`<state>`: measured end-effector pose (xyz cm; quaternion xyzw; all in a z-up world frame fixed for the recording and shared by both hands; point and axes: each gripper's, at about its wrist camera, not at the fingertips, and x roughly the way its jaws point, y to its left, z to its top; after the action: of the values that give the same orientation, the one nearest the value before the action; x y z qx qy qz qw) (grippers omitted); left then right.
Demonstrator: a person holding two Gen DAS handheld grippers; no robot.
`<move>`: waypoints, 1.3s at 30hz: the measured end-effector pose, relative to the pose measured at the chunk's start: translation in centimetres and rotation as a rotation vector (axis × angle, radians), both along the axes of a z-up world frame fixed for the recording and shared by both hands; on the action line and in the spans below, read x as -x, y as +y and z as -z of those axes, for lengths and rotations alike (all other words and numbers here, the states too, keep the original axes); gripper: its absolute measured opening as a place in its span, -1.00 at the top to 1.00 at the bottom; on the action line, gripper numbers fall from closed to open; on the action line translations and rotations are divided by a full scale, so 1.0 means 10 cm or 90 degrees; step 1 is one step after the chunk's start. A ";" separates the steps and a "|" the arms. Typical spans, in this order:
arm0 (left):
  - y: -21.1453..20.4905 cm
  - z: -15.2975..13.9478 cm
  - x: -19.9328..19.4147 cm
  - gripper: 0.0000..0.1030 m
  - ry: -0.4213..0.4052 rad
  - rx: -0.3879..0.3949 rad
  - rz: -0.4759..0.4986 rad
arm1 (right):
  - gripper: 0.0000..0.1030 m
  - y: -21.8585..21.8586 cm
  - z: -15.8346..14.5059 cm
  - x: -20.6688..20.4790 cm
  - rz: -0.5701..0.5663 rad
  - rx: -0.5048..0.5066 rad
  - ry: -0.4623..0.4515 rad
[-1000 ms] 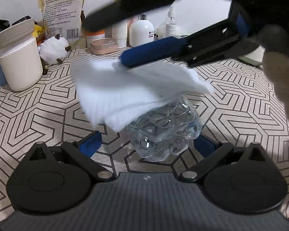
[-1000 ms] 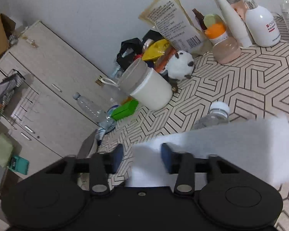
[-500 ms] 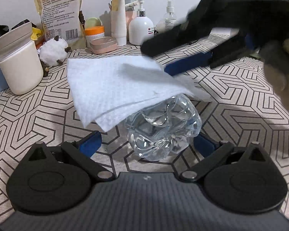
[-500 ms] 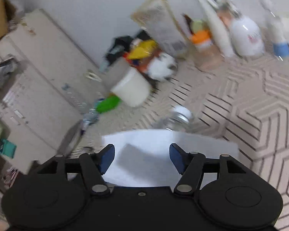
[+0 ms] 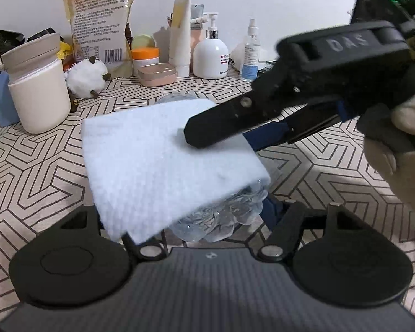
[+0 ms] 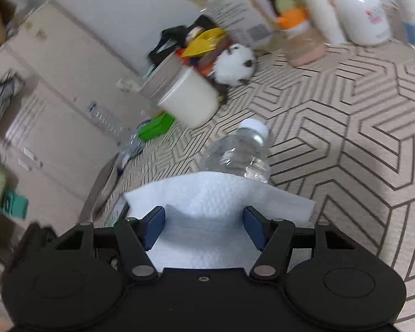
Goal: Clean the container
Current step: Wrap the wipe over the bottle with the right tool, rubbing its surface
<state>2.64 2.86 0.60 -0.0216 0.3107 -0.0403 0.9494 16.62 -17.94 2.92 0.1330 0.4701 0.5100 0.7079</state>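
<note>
A clear plastic bottle (image 5: 221, 218) lies on the patterned table with its base toward my left gripper (image 5: 191, 213), which is shut on it. The left finger is hidden under the towel. A white paper towel (image 5: 157, 166) is draped over the bottle's body. My right gripper (image 5: 221, 141) reaches in from the right and rests open on top of the towel. In the right wrist view the towel (image 6: 213, 202) lies loose between the spread fingers of the right gripper (image 6: 203, 221). The bottle (image 6: 238, 152) and its white cap (image 6: 253, 127) stick out beyond the towel.
Along the back wall stand a cream jar (image 5: 38, 94), a plush sheep (image 5: 87, 77), a pink case (image 5: 157, 74), a pump bottle (image 5: 210, 55), a spray bottle (image 5: 250, 52) and a snack bag (image 5: 102, 25). A gloved hand (image 5: 401, 149) holds the right gripper. Cabinets (image 6: 41, 96) stand past the table's left edge.
The right gripper let go of the towel, opened, and laid it flat over the bottle. The left gripper's fingers moved inward against the bottle's base.
</note>
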 end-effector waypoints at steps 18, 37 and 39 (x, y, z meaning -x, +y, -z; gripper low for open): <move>0.00 0.00 -0.02 -0.33 0.002 -0.011 0.002 | -0.35 0.31 -0.02 -0.22 0.034 0.038 -0.037; -0.05 0.02 -0.01 -0.34 0.004 -0.021 0.002 | -0.45 0.22 -0.04 0.08 -0.026 0.029 -0.071; -0.05 0.02 -0.01 -0.34 0.004 -0.024 0.002 | -0.46 0.22 -0.06 0.12 -0.033 0.031 -0.080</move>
<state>2.69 2.33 0.38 -0.0035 0.3147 -0.0357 0.9485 15.44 -15.78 3.52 0.0710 0.4405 0.5239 0.7255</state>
